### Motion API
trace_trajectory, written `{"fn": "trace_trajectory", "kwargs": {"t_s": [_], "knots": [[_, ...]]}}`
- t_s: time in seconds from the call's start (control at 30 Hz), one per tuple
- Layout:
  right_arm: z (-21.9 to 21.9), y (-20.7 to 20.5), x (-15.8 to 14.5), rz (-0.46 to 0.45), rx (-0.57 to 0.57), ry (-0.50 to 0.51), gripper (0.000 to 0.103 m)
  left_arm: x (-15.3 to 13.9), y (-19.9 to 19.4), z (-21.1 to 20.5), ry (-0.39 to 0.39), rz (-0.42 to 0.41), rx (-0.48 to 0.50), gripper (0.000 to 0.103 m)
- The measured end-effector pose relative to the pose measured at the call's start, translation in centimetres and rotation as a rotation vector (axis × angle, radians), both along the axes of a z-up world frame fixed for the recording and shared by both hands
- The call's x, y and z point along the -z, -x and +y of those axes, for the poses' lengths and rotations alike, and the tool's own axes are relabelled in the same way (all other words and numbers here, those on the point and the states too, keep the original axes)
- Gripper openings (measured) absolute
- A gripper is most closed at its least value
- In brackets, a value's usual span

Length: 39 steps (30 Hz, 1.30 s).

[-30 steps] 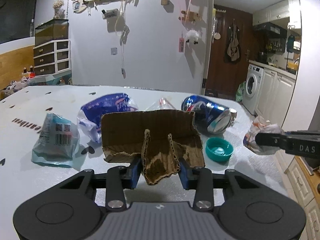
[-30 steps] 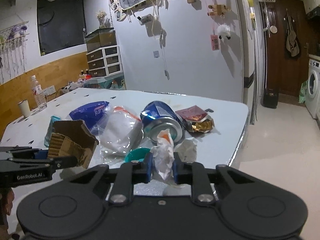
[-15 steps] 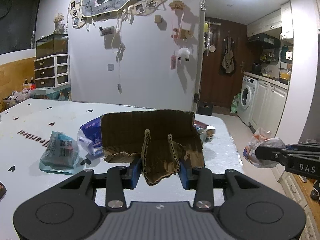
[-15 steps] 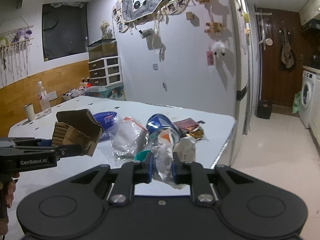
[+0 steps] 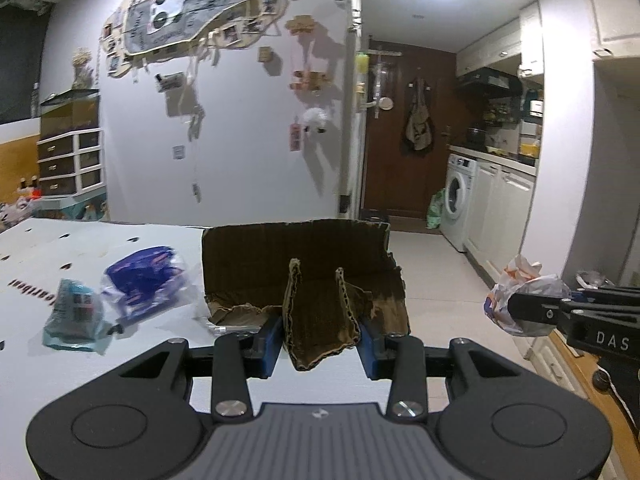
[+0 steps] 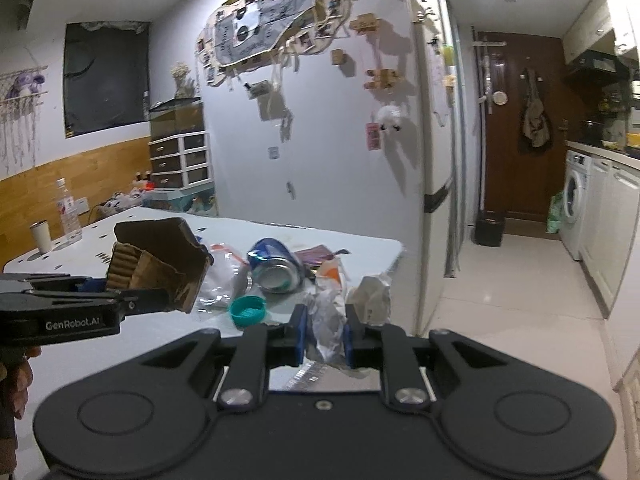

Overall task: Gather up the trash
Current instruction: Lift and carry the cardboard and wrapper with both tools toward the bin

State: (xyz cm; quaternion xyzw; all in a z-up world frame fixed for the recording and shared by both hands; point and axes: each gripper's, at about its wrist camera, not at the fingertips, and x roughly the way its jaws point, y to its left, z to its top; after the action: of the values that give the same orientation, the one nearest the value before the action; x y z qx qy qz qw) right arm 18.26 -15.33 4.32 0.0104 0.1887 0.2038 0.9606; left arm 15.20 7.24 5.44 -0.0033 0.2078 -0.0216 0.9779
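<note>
My left gripper (image 5: 320, 340) is shut on a torn brown cardboard piece (image 5: 304, 264) and holds it above the white table (image 5: 48, 360). It also shows in the right wrist view (image 6: 160, 256). My right gripper (image 6: 324, 336) is shut on a crumpled clear plastic wrapper (image 6: 326, 316), held past the table's right edge; it shows in the left wrist view (image 5: 524, 296). On the table lie a blue can (image 6: 274, 266), a teal cap (image 6: 248, 310), a blue plastic bag (image 5: 144, 280) and a teal packet (image 5: 74, 312).
A foil snack wrapper (image 6: 316, 256) and a clear bag (image 6: 222, 276) lie by the can. A bottle (image 6: 68, 212) and cup (image 6: 40, 236) stand at the table's far left. A washing machine (image 5: 458, 200) and cabinets line the right; tiled floor lies beyond the table.
Both grippers have risen and drawn back from the table with their loads. The can and cap have dropped out of the left wrist view behind the cardboard.
</note>
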Motion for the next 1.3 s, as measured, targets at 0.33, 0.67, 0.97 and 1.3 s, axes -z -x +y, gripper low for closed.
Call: {"fn": "trace_trajectory", "kwargs": {"t_s": [0.33, 0.67, 0.97, 1.3], "knots": [[-6.1, 1.7, 0.5, 0.006, 0.117, -0.008, 0.018, 0.8, -0.5, -6.4, -0.005, 0.019, 0.113, 0.041], [-12.4, 2.2, 2.5, 0.043, 0.239, -0.012, 0.018, 2.8, -2.1, -12.7, -0.011, 0.068, 0.225, 0.041], [-16.6, 1.9, 5.6, 0.109, 0.33, -0.021, 0.018, 5.7, -4.5, -18.0, -0.008, 0.145, 0.312, 0.041], [-19.5, -0.2, 12.8, 0.267, 0.402, -0.061, 0.018, 12.8, -8.9, -21.3, 0.005, 0.334, 0.355, 0.041]]}}
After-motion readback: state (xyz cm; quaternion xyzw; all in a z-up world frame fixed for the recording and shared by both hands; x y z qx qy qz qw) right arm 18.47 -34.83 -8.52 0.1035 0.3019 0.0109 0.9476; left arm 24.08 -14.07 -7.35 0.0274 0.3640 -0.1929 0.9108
